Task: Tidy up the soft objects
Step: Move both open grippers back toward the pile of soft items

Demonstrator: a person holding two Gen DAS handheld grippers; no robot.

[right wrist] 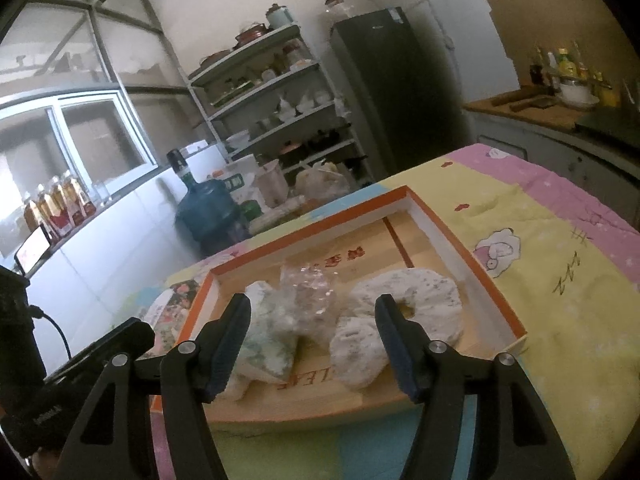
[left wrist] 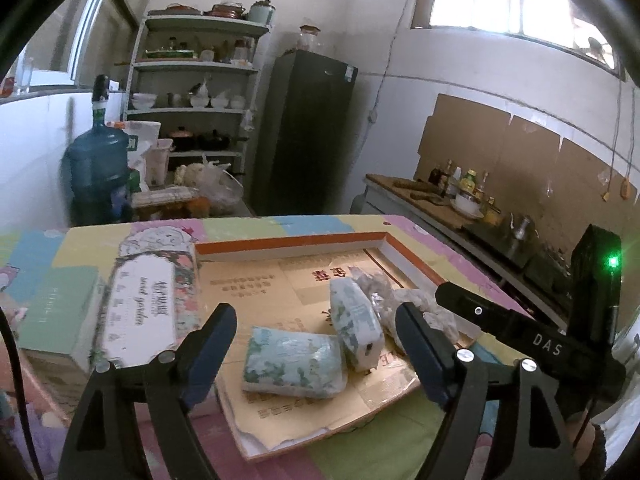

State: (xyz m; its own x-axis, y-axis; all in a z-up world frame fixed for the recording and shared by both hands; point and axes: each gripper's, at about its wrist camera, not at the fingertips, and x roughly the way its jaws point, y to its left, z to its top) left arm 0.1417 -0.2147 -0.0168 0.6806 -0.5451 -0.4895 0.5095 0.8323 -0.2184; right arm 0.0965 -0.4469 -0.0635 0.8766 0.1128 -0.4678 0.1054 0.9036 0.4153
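Observation:
An orange-rimmed cardboard box lies open on the table, also in the right wrist view. Inside it are two floral tissue packs, one lying flat and one on its side, a crumpled clear plastic bag and white speckled soft rolls. My left gripper is open and empty, hovering just above the flat pack. My right gripper is open and empty, above the box's near end. The right gripper body shows in the left wrist view.
A floral tissue box and a pale green box lie on the table left of the cardboard box. The table has a pastel cloth. Behind are a water jug, shelves, a fridge and a counter.

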